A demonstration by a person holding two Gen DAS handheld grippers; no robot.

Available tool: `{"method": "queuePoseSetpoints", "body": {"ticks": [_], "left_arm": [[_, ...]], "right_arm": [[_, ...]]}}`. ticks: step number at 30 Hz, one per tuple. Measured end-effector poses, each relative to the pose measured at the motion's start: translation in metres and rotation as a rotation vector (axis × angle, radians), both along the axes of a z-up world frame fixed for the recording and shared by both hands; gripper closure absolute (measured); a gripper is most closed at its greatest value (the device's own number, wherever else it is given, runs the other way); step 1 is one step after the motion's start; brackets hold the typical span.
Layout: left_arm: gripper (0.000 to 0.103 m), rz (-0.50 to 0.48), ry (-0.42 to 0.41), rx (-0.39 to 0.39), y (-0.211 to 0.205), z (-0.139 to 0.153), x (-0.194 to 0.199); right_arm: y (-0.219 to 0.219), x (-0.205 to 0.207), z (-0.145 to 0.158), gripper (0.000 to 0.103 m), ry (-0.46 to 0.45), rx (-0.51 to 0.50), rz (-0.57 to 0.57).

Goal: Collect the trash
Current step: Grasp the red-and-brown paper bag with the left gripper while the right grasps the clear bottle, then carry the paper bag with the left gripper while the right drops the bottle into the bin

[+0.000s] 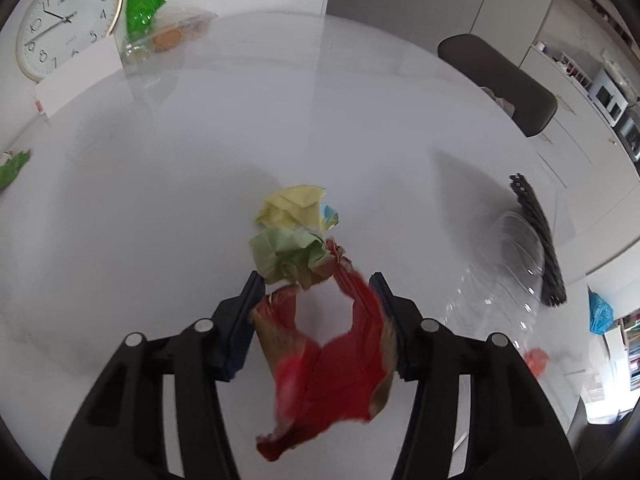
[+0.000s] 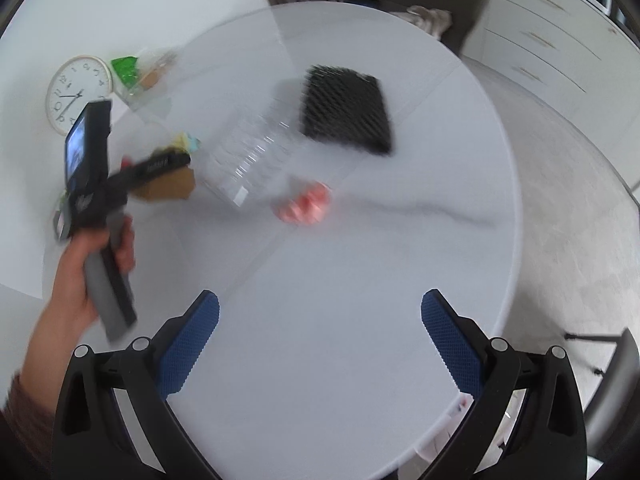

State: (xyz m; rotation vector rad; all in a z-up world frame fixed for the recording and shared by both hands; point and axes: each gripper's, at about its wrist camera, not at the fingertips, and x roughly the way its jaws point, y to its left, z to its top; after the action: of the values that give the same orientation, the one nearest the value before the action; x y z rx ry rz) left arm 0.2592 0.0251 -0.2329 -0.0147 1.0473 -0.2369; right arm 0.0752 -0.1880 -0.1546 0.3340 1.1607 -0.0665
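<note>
Left gripper (image 1: 318,284): it points steeply down at the table, and its jaws are partly closed around a red crumpled wrapper (image 1: 332,356); both blue pads seem to touch the sides of the wrapper, so I read it as grasped
Red wrapper: it sits between the left jaws, red on one face and brownish on the other, with a hole in the middle through which the table shows; its lower end is blurred
Paper balls: a green crumpled paper (image 1: 290,258) lies just in front of the left fingertips and touches the top of the red wrapper; a yellow crumpled paper (image 1: 290,208) lies directly behind it, touching it
Right gripper (image 2: 320,312): its jaws stand wide apart over the bare table top, with nothing between them
Left hand (image 2: 86,276): seen from the right camera, a person's hand holds the handle of the left gripper
Plastic bottle (image 2: 252,156): clear, lying on its side near the middle of the table, next to a black mesh tray (image 2: 346,110)
Pink thing (image 2: 306,206): small and blurred, near the end of the bottle; I cannot tell what it is
Table (image 2: 360,260): round and white
Clock (image 1: 66,18): white, at the far edge, beside a green wrapper (image 1: 142,10)
</note>
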Motion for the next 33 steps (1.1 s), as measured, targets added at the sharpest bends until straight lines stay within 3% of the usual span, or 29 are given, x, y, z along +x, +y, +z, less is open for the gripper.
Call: {"method": "queuePoseSetpoints", "body": {"ticks": [6, 12, 16, 18, 19, 20, 21, 28, 33], "left_arm": [[0.05, 0.01, -0.019, 0.011, 0.028, 0.024, -0.016], [0.05, 0.008, -0.029, 0.041, 0.05, 0.036, -0.026], [0.05, -0.006, -0.021, 0.051, 0.059, 0.034, -0.026], [0.05, -0.016, -0.02, 0.057, 0.062, 0.032, -0.026], [0.05, -0.019, -0.024, 0.064, 0.063, 0.032, -0.027], [0.05, -0.022, -0.026, 0.068, 0.064, 0.033, -0.028], [0.05, -0.023, -0.028, 0.069, 0.066, 0.034, -0.029], [0.05, -0.041, -0.052, 0.077, 0.066, 0.057, -0.054], [0.05, -0.096, -0.071, 0.055, 0.052, 0.072, -0.089]], "right_arm": [[0.025, 0.069, -0.01, 0.003, -0.048, 0.068, -0.035], [0.042, 0.132, -0.034, 0.003, -0.047, 0.084, -0.253], [0.055, 0.157, -0.054, 0.003, -0.01, 0.03, -0.34], [0.065, 0.172, -0.067, 0.005, 0.029, -0.036, -0.331], [0.067, 0.175, -0.07, 0.018, 0.039, -0.051, -0.327], [0.07, 0.179, -0.074, 0.038, 0.051, -0.059, -0.314], [0.072, 0.182, -0.078, 0.041, 0.061, -0.043, -0.296], [0.081, 0.162, -0.05, 0.043, -0.013, -0.012, -0.162], [0.072, 0.114, -0.014, 0.043, -0.076, 0.036, -0.055]]}}
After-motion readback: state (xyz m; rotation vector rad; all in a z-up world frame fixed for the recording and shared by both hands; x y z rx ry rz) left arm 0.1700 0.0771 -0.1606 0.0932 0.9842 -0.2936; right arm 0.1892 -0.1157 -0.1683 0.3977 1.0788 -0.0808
